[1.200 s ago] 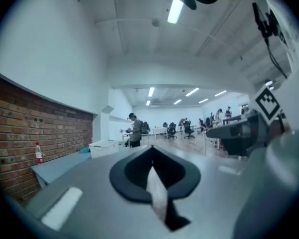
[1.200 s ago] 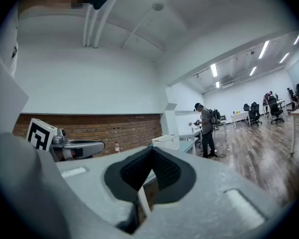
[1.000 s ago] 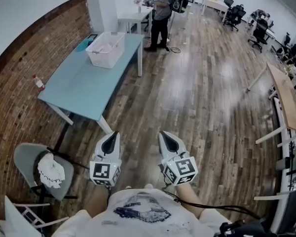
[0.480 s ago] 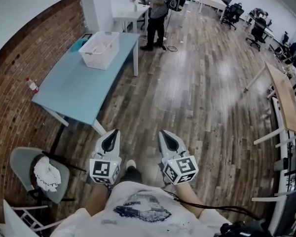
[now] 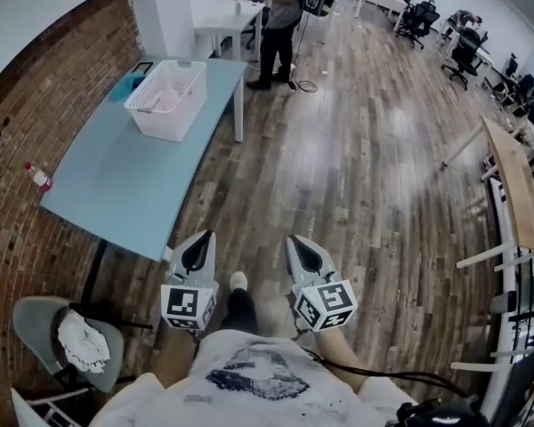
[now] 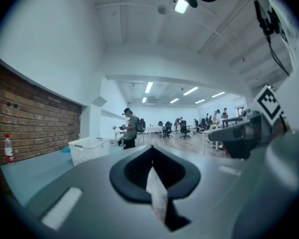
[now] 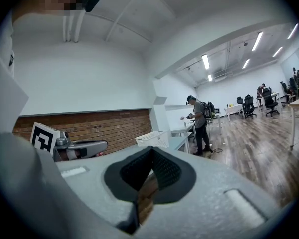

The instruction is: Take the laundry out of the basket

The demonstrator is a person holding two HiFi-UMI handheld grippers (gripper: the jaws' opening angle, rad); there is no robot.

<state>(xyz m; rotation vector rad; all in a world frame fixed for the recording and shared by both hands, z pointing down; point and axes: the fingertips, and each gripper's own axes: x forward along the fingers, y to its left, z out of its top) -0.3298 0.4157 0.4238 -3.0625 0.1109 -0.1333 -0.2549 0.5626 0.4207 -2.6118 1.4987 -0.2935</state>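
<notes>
On the far end of the pale blue table (image 5: 116,185), close to the brick wall, the white mesh basket (image 5: 167,100) stands upright. The laundry (image 5: 164,105) shows only as a pale pinkish patch inside it, too small to tell more. The basket lies well apart from both tools, so the task looks to be at its approach stage, with nothing lifted out yet. That would explain the carry: the left gripper (image 5: 203,240) and the right gripper (image 5: 296,240) sit side by side in front of the person's torso, pointing roughly level over the wooden floor, beside the table's near corner. Each gripper view shows its two jaws pressed fully together, with nothing between them and touching nothing.
</notes>
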